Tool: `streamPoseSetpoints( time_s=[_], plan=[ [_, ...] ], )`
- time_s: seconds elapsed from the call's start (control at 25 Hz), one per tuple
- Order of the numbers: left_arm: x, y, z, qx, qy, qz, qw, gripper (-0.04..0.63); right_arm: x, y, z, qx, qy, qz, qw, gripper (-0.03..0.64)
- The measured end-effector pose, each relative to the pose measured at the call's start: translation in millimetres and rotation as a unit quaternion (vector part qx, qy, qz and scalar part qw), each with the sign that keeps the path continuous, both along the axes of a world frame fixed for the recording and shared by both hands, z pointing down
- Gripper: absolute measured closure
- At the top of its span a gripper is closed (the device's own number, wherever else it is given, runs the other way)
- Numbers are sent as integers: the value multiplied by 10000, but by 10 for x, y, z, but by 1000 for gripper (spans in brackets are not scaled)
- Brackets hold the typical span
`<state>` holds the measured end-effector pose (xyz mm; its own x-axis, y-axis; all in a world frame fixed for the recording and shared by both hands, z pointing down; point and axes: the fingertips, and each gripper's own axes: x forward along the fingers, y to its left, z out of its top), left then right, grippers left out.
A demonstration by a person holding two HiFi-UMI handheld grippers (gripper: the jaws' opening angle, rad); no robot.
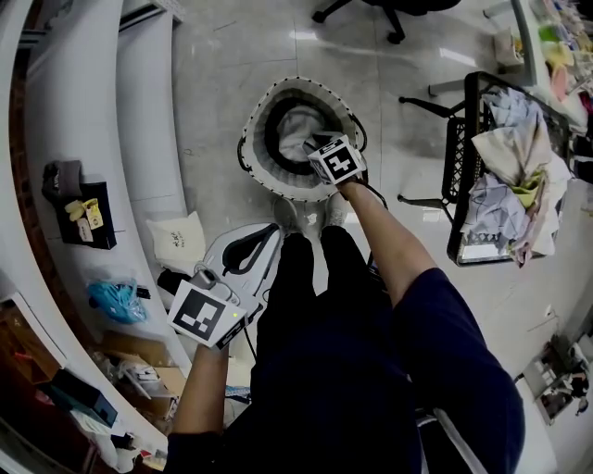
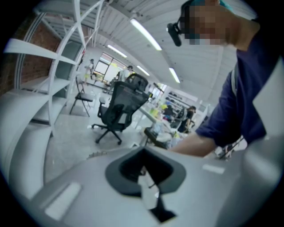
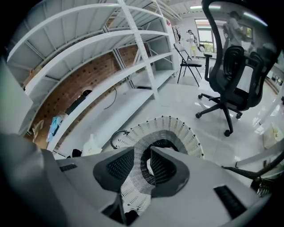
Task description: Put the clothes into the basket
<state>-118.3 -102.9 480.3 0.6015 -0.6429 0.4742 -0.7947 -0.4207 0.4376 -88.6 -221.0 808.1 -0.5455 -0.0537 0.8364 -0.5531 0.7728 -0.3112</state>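
A round white basket [image 1: 252, 139] with a dark inner wall stands on the floor in front of my feet. Pale clothes [image 1: 296, 125] lie inside it. My right gripper [image 1: 312, 146] hangs over the basket's right side, just above those clothes. In the right gripper view its jaws [image 3: 143, 165] stand apart with nothing between them, and the basket [image 3: 188, 133] shows through the gap. My left gripper [image 1: 269, 236] is held low at the left, away from the basket. In its own view the left gripper [image 2: 144, 170] looks shut, with only a thin slit and nothing held.
A black wire rack [image 1: 457, 139] at the right carries a heap of mixed clothes [image 1: 514, 157]. White shelving [image 1: 139, 111] runs along the left, with a white bag [image 1: 176, 243] and a blue item [image 1: 116, 298] on it. An office chair [image 1: 389, 14] stands beyond the basket.
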Motion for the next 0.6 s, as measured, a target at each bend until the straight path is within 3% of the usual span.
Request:
streamPoseSetpoints(
  time_s=[0.24, 0.6],
  plan=[
    [101, -31, -184, 214, -2, 168, 9996, 591, 55, 212, -537, 169, -326, -153, 9992, 534],
    [171, -101, -505, 586, -101, 217, 9980, 591, 40, 254, -2021, 798, -1447, -89, 9862, 581]
  ],
)
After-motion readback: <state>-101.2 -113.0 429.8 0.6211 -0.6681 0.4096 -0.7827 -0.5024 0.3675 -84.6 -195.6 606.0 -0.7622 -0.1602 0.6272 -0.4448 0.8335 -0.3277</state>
